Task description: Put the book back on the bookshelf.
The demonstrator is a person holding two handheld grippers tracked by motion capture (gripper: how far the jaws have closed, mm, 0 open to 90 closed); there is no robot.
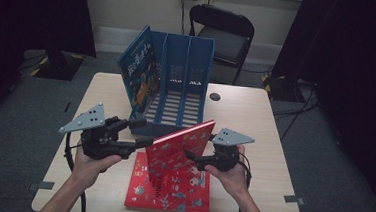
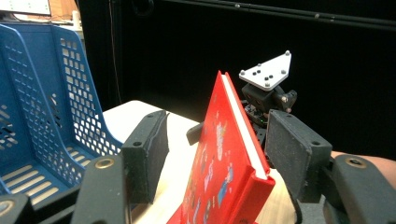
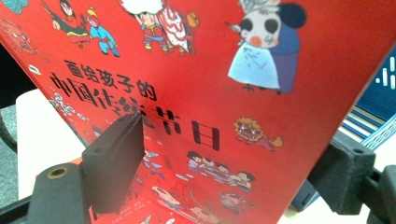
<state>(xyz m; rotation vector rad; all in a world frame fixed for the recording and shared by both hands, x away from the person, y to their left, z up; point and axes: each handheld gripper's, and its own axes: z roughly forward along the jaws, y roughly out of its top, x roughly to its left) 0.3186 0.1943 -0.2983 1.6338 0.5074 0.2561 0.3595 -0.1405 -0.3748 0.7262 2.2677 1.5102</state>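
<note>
- A red book (image 1: 179,148) stands tilted above the near middle of the table (image 1: 267,156), its upper corner leaning toward the far side. In the left gripper view (image 2: 224,158) it shows edge-on, the white page block facing the right of that view.
- The right gripper (image 1: 195,159) pinches this book: in the right gripper view one jaw lies over the printed cover (image 3: 196,93) and the other sits behind the book's edge at the right of that view.
- The left gripper (image 1: 141,133) is at the book's left edge. Its jaws are spread, one on each side of the book; in its own view (image 2: 212,154) there is a gap between the cover and the near pad, and whether the other pad touches the book's back I cannot tell.
- A second red book (image 1: 170,192) lies flat on the table right under the held one, near the front edge.
- A blue file rack (image 1: 185,81) with upright dividers stands on the far half of the table, open toward the person; its perforated wall shows in the left gripper view (image 2: 70,93).
- A blue book (image 1: 139,75) stands leaning in the rack's leftmost slot.
- Beyond the table a black folding chair (image 1: 226,36) stands by the wall.
- A small round hole (image 1: 214,96) is in the tabletop just right of the rack.
</note>
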